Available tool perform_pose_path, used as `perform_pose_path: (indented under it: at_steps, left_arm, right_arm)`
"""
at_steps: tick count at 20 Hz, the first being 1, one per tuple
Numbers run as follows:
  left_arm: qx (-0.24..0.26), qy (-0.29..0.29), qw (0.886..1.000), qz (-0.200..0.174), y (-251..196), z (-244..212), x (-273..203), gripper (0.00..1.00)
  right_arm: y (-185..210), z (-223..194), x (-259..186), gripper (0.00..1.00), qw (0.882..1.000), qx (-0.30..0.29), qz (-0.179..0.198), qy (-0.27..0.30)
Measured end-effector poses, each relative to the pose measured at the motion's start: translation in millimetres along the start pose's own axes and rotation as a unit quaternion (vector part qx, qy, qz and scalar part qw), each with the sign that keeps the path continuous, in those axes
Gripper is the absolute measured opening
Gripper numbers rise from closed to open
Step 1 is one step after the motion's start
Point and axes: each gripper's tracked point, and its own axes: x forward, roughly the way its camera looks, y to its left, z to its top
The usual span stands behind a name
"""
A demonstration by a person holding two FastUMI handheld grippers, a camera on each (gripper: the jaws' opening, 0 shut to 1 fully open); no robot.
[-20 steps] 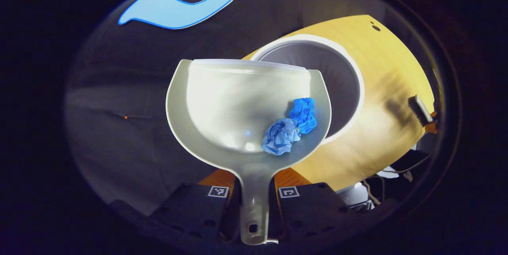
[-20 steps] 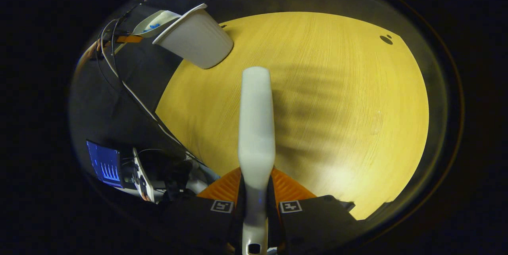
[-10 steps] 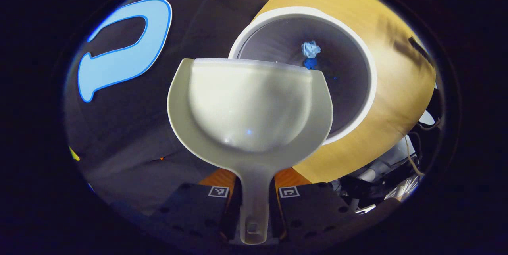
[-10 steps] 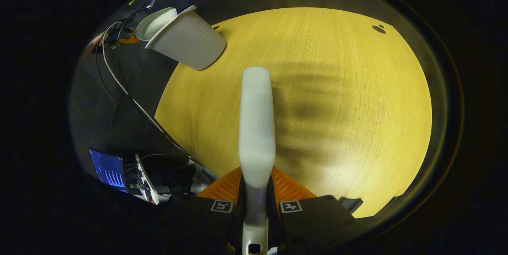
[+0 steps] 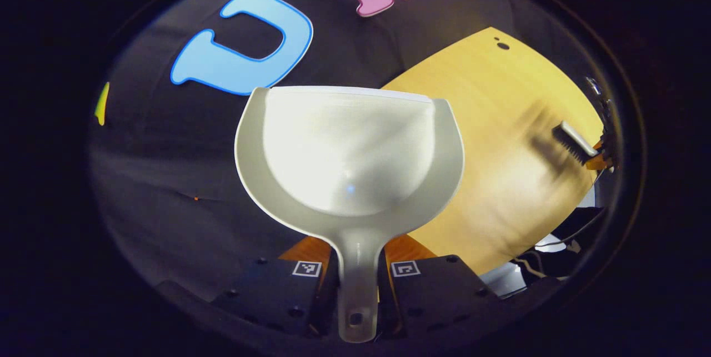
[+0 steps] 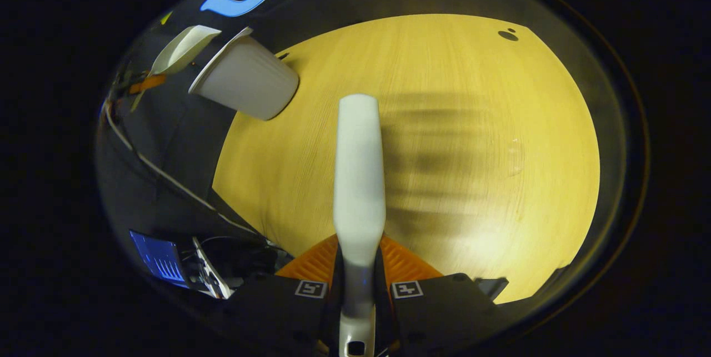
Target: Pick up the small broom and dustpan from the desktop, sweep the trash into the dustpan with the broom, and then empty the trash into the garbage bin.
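Observation:
In the left gripper view my left gripper (image 5: 356, 260) is shut on the handle of a pale white dustpan (image 5: 347, 149), whose scoop holds nothing. My right gripper (image 6: 359, 260) is shut on the white broom (image 6: 359, 174), which points out over the wooden table (image 6: 472, 96). In the left gripper view the broom's (image 5: 572, 142) dark bristles hang above the table's (image 5: 500, 140) right side. The white garbage bin (image 6: 244, 89) stands at the table's far left corner. The dustpan (image 6: 182, 49) hovers just left of the bin's rim.
Cables (image 6: 161, 171) run down the dark cloth left of the table. A lit screen (image 6: 158, 250) and loose gear sit low at the left. A small dark hole (image 6: 508, 35) marks the table's far right part.
The two crumpled blue paper balls slid out of the dustpan into the bin. The dustpan then swung away from the bin. The broom stayed held over the table.

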Motion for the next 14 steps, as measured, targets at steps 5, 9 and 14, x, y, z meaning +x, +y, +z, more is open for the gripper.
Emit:
perform_pose_path:
  at_steps: [5,9,14]
  left_arm:
    - [-0.058,-0.097,0.987,-0.113,-39,23,32,0.29]
    - [-0.137,-0.094,0.970,-0.175,-70,11,53,0.28]
    - [-0.225,-0.020,0.949,-0.221,-140,-42,101,0.29]
  right_arm:
    - [-32,16,-4,0.28,0.999,0.003,-0.047,-0.011]
    - [-52,27,13,0.28,0.997,0.005,-0.077,-0.021]
    - [-69,20,44,0.28,0.992,-0.008,-0.124,0.028]
